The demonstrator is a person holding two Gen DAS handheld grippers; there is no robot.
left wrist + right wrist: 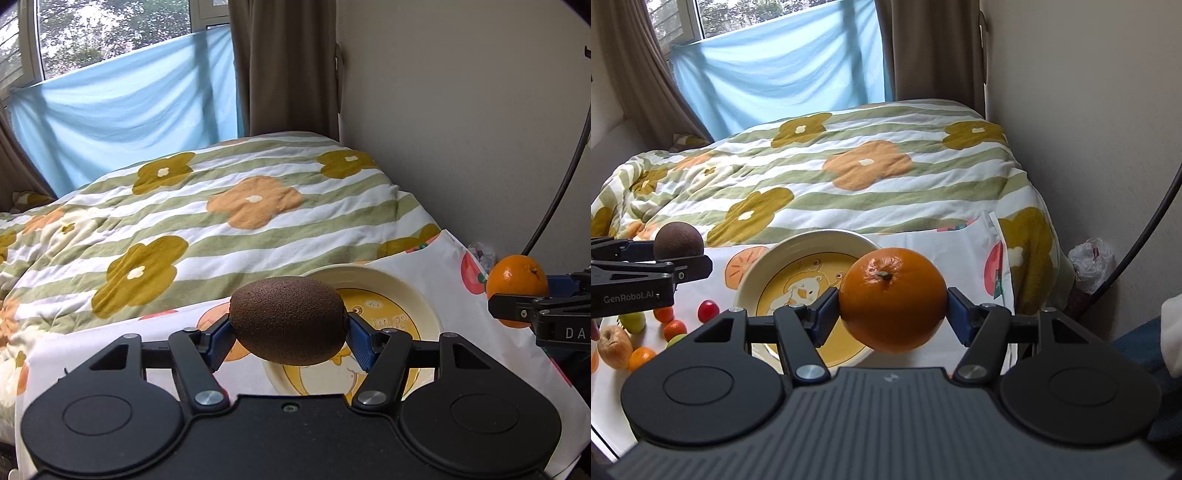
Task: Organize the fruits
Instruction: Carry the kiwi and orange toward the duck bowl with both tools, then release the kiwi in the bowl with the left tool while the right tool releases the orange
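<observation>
**Kiwi and orange held over the plate**

Kiwi is sitting crosswise between the blue pads of the left gripper, which are pinching it at both ends. It is hanging just above the near-left rim of the plate. In the right wrist view the same kiwi is showing at the far left, clamped in the left gripper, off to the left of the plate.

Orange is being pinched by the right gripper, its blue pads pressing on both sides and its stem end facing up. It is hanging over the right part of the plate, near the rim. From the left wrist view the orange is appearing at the right edge, held in the right gripper.

Both fruits are being carried clear of the cloth, a white sheet printed with orange fruit shapes, on which the cream plate with a yellow cartoon centre is lying.

Left of the plate, more fruit is lying loose on the cloth: a red tomato, small oranges, a green fruit and a wrinkled apple.

Beyond the cloth a flowered, green-striped quilt is covering a bed, with a blue sheet hanging across the window behind it and brown curtains at the side. A plastic bag is lying by the wall at right.
</observation>
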